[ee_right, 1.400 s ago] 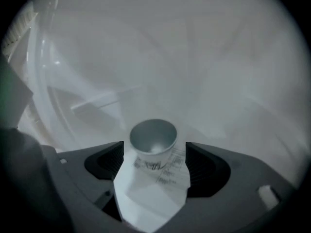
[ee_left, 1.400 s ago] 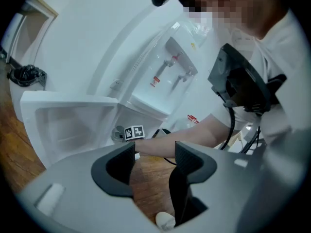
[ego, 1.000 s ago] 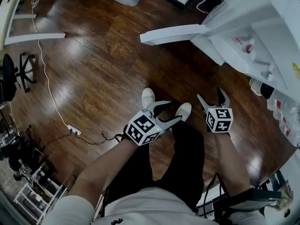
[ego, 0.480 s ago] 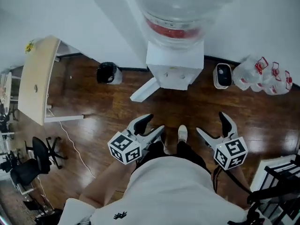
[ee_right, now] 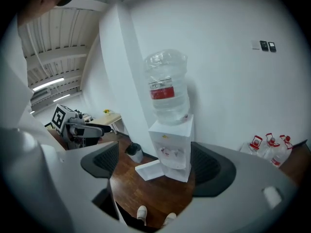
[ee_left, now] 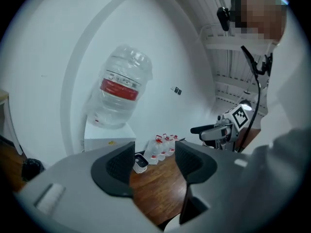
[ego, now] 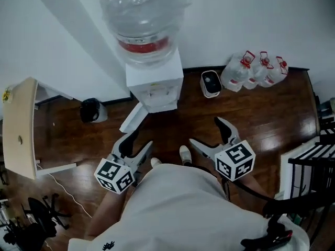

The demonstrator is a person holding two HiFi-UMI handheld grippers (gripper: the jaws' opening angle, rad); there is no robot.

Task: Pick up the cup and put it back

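Observation:
I cannot make out a cup in any view. A white water dispenser [ego: 154, 85] with a large clear bottle [ego: 144, 20] on top stands against the wall ahead, and its lower door [ego: 133, 117] hangs open. My left gripper [ego: 137, 143] is held low in front of the person, open, with nothing between its jaws. My right gripper [ego: 205, 131] is beside it, open wide and empty. The right gripper view looks straight at the dispenser [ee_right: 172, 147] between the right gripper's [ee_right: 153, 166] jaws. The left gripper [ee_left: 153, 164] frames bare floor and jugs.
Several small water jugs [ego: 254, 69] and a white device [ego: 210, 82] sit by the wall, right of the dispenser. A dark bin [ego: 93, 110] stands to its left, with a light wooden table [ego: 18, 127] further left. A black rack [ego: 309, 161] is at the right edge.
The head view has lifted from the floor to the dispenser and wall, and the dispenser has slid left in view. Both grippers stay in front of the body, still empty.

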